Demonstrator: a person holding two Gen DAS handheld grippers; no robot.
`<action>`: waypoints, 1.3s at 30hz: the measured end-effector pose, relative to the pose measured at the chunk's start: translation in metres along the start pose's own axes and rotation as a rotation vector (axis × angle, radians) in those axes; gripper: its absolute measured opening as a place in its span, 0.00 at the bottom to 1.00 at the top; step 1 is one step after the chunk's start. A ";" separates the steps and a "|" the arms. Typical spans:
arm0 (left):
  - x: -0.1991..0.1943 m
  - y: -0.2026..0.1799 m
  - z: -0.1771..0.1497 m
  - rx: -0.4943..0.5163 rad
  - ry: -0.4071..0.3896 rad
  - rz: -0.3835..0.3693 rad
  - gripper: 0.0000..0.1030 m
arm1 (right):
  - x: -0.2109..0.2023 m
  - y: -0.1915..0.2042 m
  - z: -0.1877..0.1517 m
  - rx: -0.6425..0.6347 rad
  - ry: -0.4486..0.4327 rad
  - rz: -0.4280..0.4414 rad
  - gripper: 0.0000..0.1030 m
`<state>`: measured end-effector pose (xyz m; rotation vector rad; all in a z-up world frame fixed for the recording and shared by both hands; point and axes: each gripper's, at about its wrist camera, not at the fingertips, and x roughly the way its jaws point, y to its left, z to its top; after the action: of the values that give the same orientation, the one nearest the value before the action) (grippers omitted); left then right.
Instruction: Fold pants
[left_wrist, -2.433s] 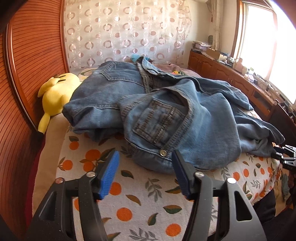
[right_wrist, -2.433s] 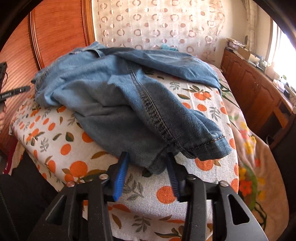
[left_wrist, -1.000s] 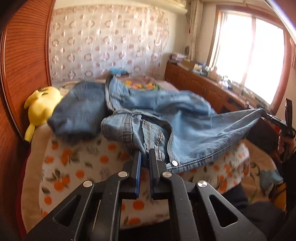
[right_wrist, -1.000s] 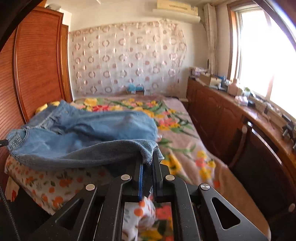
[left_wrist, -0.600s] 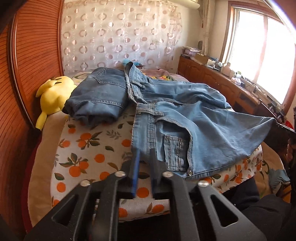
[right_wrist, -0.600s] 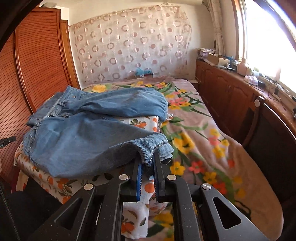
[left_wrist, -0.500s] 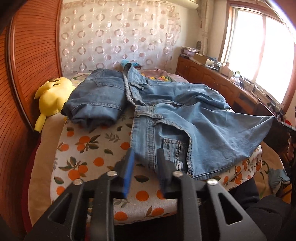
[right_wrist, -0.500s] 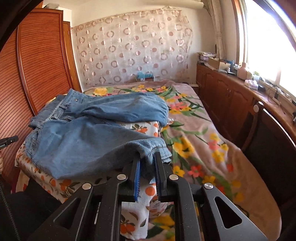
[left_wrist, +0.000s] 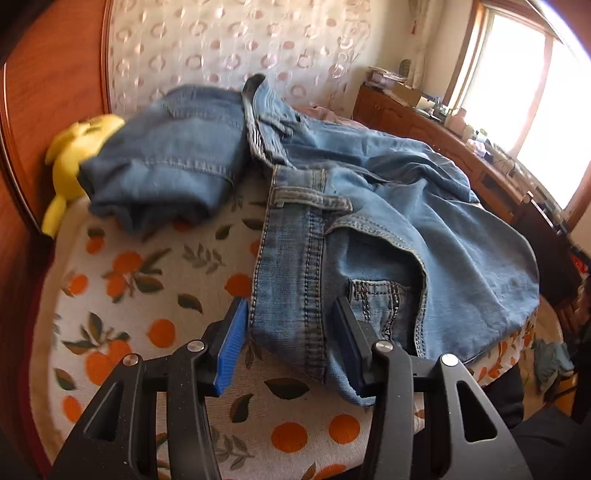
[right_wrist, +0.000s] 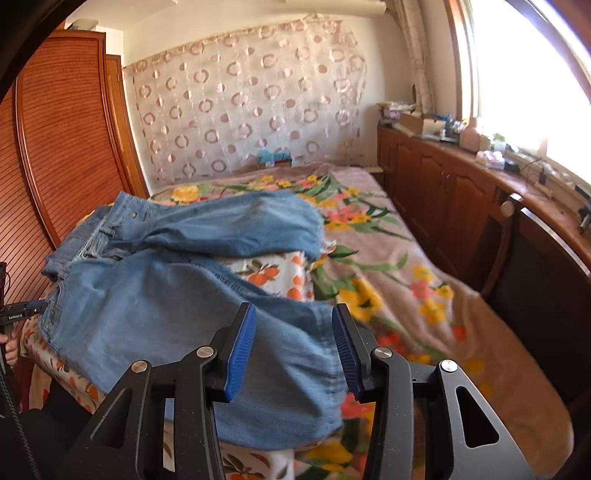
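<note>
Blue jeans (left_wrist: 369, 229) lie spread over an orange-print cloth (left_wrist: 140, 295) on the bed. My left gripper (left_wrist: 290, 347) hangs low over the waistband end. Its jaws are opening, and the waistband lies loose between the blue pads (left_wrist: 231, 350). In the right wrist view a jeans leg (right_wrist: 166, 314) stretches toward my right gripper (right_wrist: 291, 350). Its jaws are opening too, and the hem sags between and below the pads without being pinched. More denim (left_wrist: 166, 162) sits bunched further back; I cannot tell whether it belongs to the same pair.
A yellow plush toy (left_wrist: 74, 151) lies against the wooden panel (left_wrist: 40, 92) on the left. A floral bedspread (right_wrist: 406, 295) covers the bed beyond the cloth. Wooden cabinets (right_wrist: 443, 192) with clutter run under the bright window. A person's hand (right_wrist: 7, 347) shows at the left edge.
Both grippers have come down and their jaws, earlier shut on the denim, have parted. The jeans, earlier held stretched in the air, now rest on the cloth.
</note>
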<state>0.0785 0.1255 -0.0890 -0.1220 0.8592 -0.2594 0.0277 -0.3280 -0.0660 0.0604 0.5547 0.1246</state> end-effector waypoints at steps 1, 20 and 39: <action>0.001 0.001 -0.001 -0.003 0.001 -0.011 0.38 | 0.011 0.006 -0.002 -0.006 0.022 0.011 0.44; -0.087 -0.018 -0.025 0.088 -0.088 0.003 0.16 | 0.070 0.049 -0.015 -0.034 0.083 0.061 0.44; -0.056 -0.026 0.042 0.161 -0.117 0.057 0.47 | 0.088 0.081 0.001 -0.078 0.082 0.097 0.50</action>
<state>0.0711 0.1159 -0.0158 0.0372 0.7218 -0.2647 0.0939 -0.2360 -0.1040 0.0066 0.6286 0.2439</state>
